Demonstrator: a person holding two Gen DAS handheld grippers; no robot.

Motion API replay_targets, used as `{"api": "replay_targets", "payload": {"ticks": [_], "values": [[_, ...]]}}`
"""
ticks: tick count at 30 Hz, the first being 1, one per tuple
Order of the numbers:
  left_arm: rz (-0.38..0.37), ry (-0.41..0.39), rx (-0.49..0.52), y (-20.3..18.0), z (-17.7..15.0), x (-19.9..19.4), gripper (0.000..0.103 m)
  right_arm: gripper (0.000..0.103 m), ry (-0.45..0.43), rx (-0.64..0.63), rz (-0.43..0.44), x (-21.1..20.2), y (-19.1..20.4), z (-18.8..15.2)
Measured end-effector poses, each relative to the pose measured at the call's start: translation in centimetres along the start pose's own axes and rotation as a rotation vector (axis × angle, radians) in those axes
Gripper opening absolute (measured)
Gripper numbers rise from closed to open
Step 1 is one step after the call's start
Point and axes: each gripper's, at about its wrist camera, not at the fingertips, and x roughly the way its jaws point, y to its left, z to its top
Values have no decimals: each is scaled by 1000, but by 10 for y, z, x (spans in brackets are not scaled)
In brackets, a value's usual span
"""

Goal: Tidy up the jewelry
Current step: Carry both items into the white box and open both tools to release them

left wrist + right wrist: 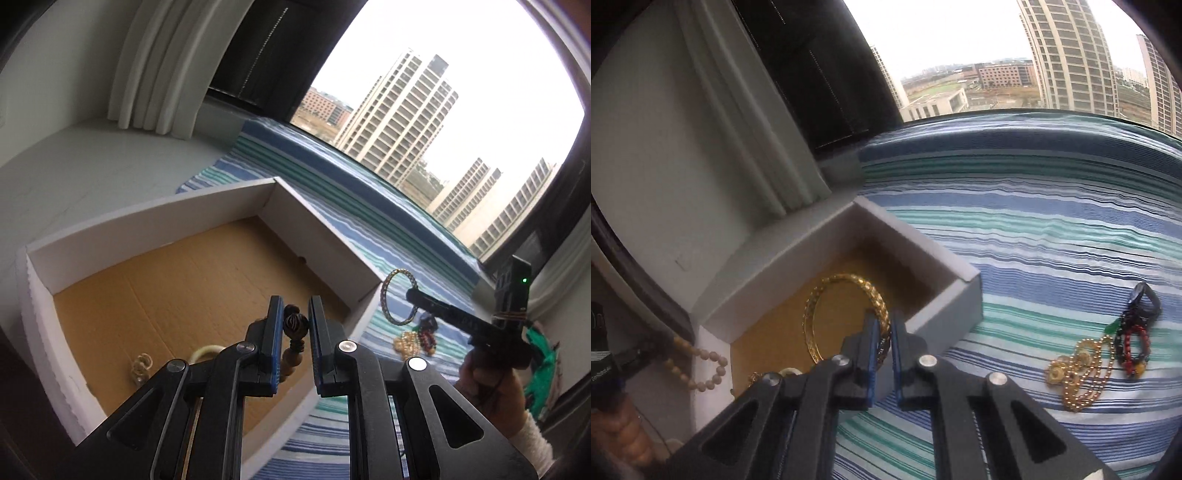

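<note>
Holding: left gripper (pixel 293 328) is pinching a bead strand (pixel 295 325), carved bead sitting between the pads, rest hanging below the jaws.
Gripping: right gripper (pixel 882 332) is clamping a gold bangle (pixel 846 317) by its rim, ring sticking out ahead of the nearly closed jaws.
Box: white box (pixel 945 314) is sitting just beyond both grippers on the striped cloth (pixel 1034 229).
Pile: loose jewelry (pixel 1100 350) is lying on the cloth, well apart from the box.

Each gripper (pixel 293 325) has black linkage arms with round silver pivot screws behind blue-padded fingers (pixel 872 343). The hand (pixel 491 384) behind the far gripper's fingers wears a white knitted cuff (pixel 532 443).
</note>
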Motion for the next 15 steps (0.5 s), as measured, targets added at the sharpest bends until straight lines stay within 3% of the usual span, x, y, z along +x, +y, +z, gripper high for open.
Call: {"api": "replay_targets", "payload": {"ticks": [4,10,12,14,15], "values": [[77,60,-59,33,6,40,12,7,126,-29,46,61,38,-1],[150,133,-70,58,7,80,13,7,261,-120,8,131,63,-12],[188,147,-62,57,6,86,14,9,273,-164,-42,142,66,-14],[226,142,-49,55,3,82,30,13,225,-234,-140,139,69,-15],[229,133,-45,54,2,78,47,23,197,-261,-170,133,69,-16]]}}
